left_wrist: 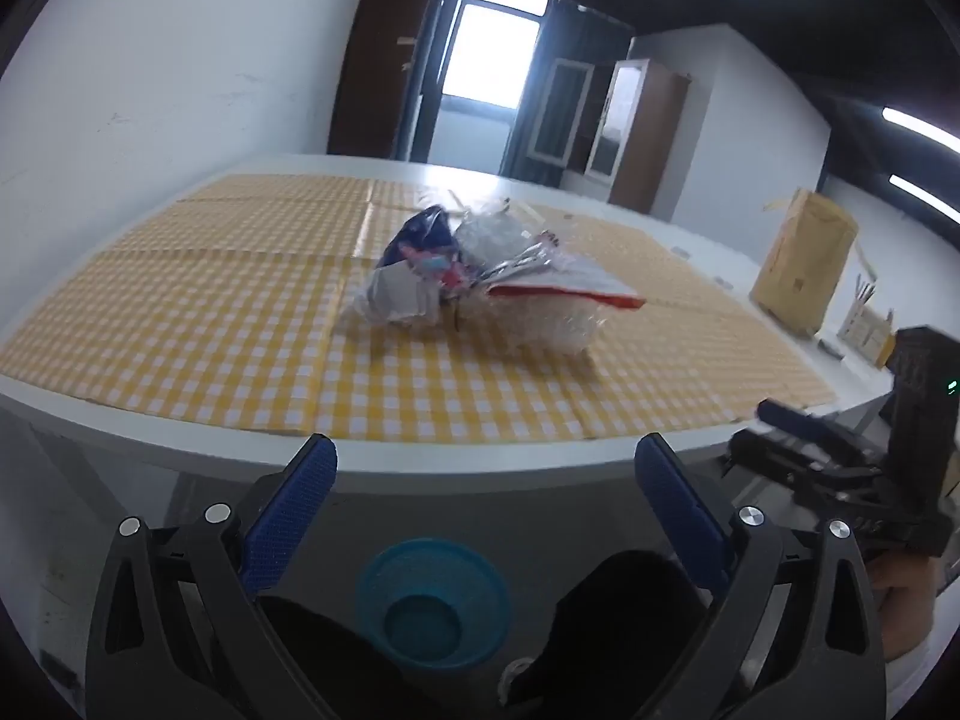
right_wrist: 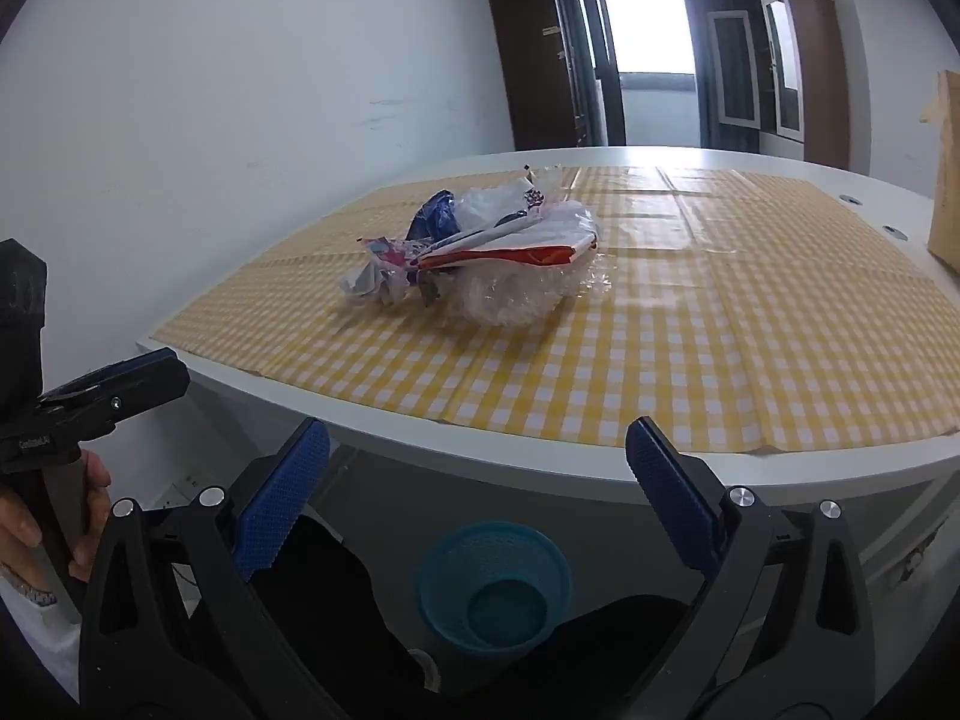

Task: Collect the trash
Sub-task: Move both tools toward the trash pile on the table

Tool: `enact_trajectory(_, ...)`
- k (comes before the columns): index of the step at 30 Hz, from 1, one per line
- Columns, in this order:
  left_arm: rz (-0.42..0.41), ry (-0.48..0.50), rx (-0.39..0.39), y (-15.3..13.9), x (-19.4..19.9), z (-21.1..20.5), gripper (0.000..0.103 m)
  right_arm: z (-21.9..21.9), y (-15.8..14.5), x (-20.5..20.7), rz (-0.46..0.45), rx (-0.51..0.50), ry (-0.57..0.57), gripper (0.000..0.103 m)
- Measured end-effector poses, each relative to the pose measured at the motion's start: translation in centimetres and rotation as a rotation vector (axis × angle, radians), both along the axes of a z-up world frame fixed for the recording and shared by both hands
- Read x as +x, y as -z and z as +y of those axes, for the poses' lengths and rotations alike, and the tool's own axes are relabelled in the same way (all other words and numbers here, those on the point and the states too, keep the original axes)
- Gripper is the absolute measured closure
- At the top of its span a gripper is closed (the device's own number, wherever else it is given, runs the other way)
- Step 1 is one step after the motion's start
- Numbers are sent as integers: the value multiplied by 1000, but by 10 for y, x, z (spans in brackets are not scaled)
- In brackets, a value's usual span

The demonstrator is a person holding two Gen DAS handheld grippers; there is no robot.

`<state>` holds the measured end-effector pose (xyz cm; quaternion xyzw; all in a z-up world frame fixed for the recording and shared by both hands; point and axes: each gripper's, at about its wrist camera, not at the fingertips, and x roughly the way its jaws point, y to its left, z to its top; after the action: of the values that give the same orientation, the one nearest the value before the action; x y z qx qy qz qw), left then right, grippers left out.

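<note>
A pile of trash lies on the yellow checked cloth in the middle of the white table: crumpled clear plastic, a blue wrapper, and a flat red-and-white packet. It also shows in the right wrist view. A blue wastebasket stands on the floor under the table's near edge, seen in the right wrist view too. My left gripper is open and empty, short of the table edge. My right gripper is open and empty, also short of the edge.
The white table has a rounded front edge. A brown padded envelope stands at the table's right side. Dark trouser legs flank the basket. A white wall runs along the left.
</note>
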<state>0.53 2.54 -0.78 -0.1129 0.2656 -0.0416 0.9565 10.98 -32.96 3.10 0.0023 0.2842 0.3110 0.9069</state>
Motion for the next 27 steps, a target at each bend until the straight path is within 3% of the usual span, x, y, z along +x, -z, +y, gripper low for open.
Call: enact_trajectory(27,2,-38,21,5,2,-2,6,0,-7,-4,-4,25,3,9)
